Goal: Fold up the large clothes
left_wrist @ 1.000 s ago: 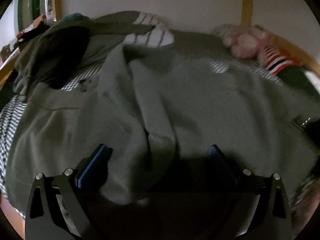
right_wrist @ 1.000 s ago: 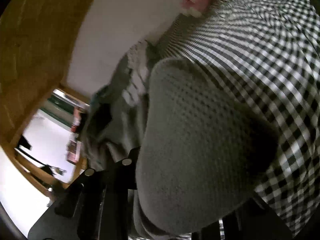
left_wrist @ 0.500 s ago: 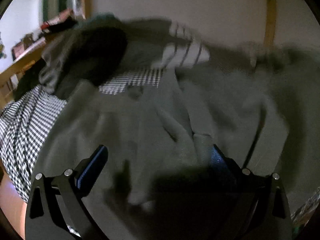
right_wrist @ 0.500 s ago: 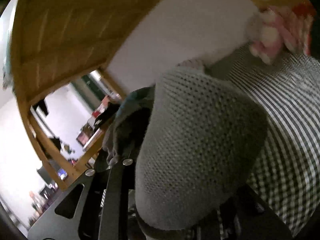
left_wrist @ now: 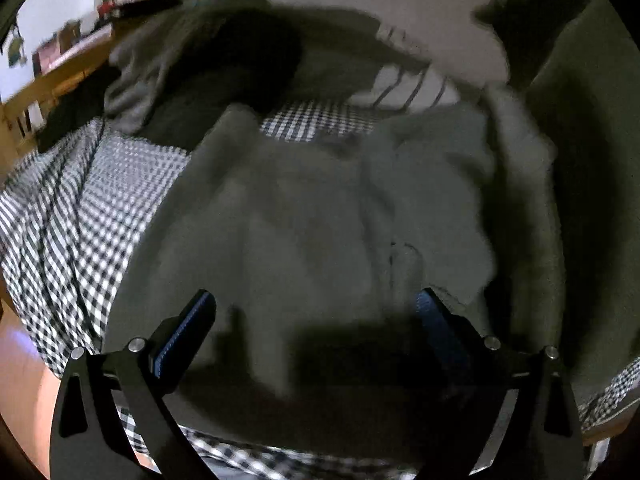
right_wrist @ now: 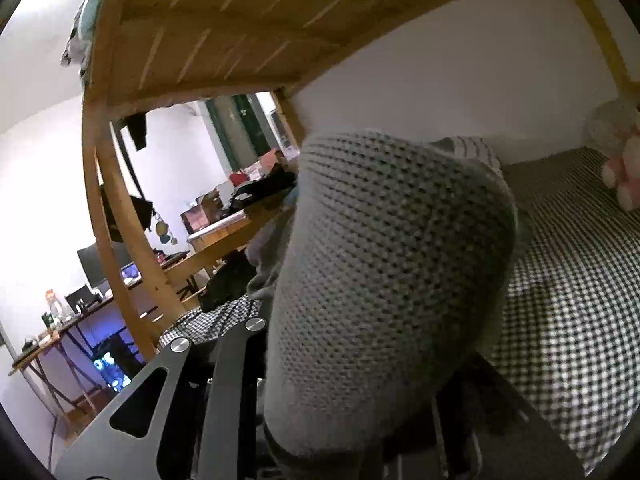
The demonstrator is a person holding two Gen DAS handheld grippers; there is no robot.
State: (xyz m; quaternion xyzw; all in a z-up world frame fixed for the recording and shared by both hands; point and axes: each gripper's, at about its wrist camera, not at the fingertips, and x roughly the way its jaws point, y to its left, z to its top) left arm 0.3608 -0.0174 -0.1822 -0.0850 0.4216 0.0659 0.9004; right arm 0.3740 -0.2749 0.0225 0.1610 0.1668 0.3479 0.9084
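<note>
A large grey sweater lies spread over the checked sheet of a lower bunk bed, covering most of the mattress from the near edge toward the wall. The left tool hangs above the near edge of the bed, its two blue-padded fingers spread wide with sweater cloth lying beneath and between them; blur makes it unclear whether the pads touch the cloth, and nothing is pinched. The right tool is pressed nearly together on a fold of the same sweater, whose knit bulges up in front of its camera and hides the fingertips. Along the right side of the bed, part of the sweater rises in a lifted flap. At the far edge, against the wall, sit a heap of dark clothes and a striped pillow. A pink soft toy rests near the far right corner. Wooden slats of the upper bunk span overhead.
</note>
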